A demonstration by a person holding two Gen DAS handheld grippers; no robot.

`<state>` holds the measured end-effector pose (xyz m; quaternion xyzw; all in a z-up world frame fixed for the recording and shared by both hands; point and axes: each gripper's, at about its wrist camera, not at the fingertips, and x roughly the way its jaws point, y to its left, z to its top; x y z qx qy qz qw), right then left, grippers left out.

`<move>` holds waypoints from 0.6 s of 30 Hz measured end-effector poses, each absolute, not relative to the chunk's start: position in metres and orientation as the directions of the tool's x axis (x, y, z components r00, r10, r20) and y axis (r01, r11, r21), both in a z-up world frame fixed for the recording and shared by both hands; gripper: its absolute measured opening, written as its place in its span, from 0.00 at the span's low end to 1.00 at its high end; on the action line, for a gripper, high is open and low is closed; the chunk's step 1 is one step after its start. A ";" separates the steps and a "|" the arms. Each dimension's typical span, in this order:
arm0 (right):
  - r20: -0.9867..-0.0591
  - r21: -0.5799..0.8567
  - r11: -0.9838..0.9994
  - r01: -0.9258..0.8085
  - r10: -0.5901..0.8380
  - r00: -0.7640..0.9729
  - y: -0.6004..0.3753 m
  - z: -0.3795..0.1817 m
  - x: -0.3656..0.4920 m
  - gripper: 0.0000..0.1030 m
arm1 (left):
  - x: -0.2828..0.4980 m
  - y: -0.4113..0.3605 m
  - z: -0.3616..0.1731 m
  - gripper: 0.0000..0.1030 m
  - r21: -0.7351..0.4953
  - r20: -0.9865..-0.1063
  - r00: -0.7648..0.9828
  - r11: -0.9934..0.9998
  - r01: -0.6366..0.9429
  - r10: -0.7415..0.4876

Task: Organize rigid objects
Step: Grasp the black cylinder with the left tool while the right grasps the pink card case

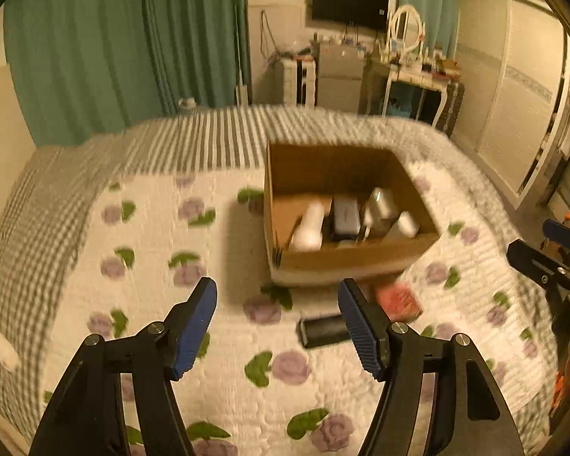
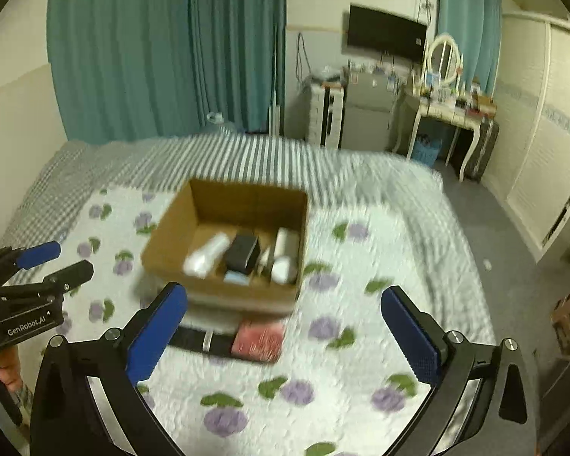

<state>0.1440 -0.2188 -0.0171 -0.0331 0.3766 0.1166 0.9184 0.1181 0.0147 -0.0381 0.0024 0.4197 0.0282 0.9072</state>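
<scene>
An open cardboard box [image 1: 345, 262] [image 2: 171, 254] stands on the flowered bedspread and holds several items: a white bottle [image 1: 309, 226] [image 2: 205, 254], a dark case [image 1: 345, 218] [image 2: 241, 251] and white containers [image 1: 380, 209] [image 2: 285, 254]. In front of the box lie a red box [image 1: 398, 301] [image 2: 258, 340] and a black flat object [image 1: 323, 330] [image 2: 197, 338]. My left gripper [image 1: 277, 323] is open and empty above the bed, near the black object. My right gripper [image 2: 285, 334] is open and empty, above the red box.
A small white object [image 1: 2, 347] lies at the bed's left edge. The bedspread [image 2: 361, 266] spreads around the box. Beyond the bed are green curtains [image 1: 125, 45], a wall TV [image 2: 385, 32], drawers and a dressing table [image 2: 448, 110]. A wardrobe [image 2: 543, 152] stands right.
</scene>
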 end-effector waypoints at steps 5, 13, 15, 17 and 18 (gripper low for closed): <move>-0.774 0.056 0.977 -0.208 0.174 0.608 -0.207 -0.086 0.159 1.00 | 0.128 0.017 -0.098 0.67 0.023 -0.815 0.577 0.999 -0.043 0.044; -0.855 0.069 0.985 -0.157 0.139 0.500 -0.188 -0.169 0.197 0.99 | 0.144 0.018 -0.151 0.67 0.009 -0.862 0.507 1.000 0.000 0.008; -0.867 0.067 0.986 -0.151 0.132 0.481 -0.185 -0.181 0.204 0.98 | 0.147 0.018 -0.158 0.67 0.000 -0.872 0.489 1.000 0.006 -0.003; -0.883 0.068 0.988 -0.140 0.125 0.453 -0.183 -0.193 0.212 0.94 | 0.148 0.015 -0.162 0.67 -0.009 -0.879 0.476 1.000 0.017 -0.017; -0.886 0.068 0.989 -0.135 0.122 0.447 -0.183 -0.196 0.214 0.91 | 0.147 0.012 -0.165 0.67 -0.009 -0.883 0.470 1.000 0.029 -0.022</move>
